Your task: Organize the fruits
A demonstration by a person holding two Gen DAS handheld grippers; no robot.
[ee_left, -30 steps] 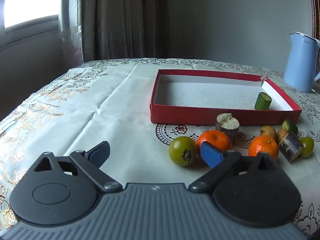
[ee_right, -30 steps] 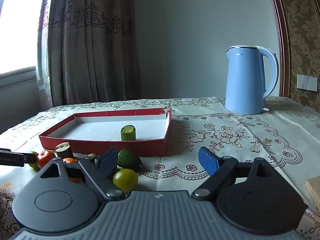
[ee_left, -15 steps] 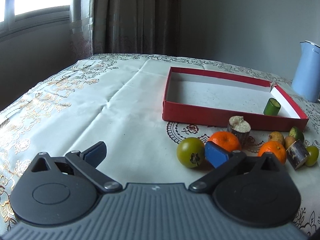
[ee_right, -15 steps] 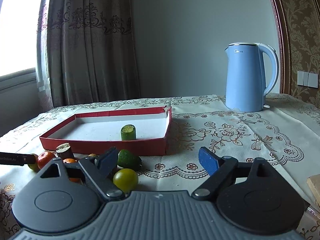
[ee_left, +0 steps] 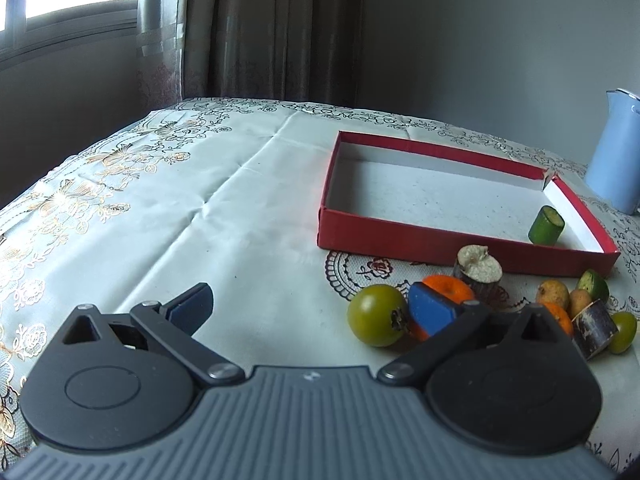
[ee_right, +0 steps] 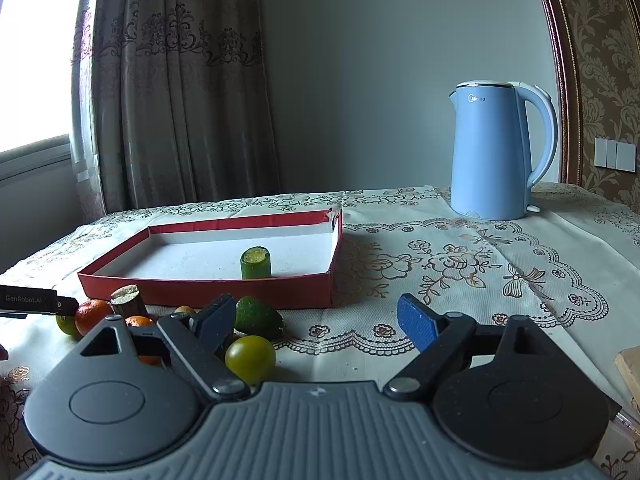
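Left claw spread wide over the tabletop, green tomato beside its right pad. Right claw spread too, empty; only its view shows the whole blue kettle. Green cylinder stands in red tray.

Ribbed grey gripper bodies, black round-hubbed linkage arms, silver rivets, blue-padded jaws.

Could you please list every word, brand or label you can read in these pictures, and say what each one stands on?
"GenRobot.AI": on the black side of the left gripper, seen from the right wrist view.
Brand on the blue kettle: blurred, seems to read "Midea", not certain.
Nothing else is readable.
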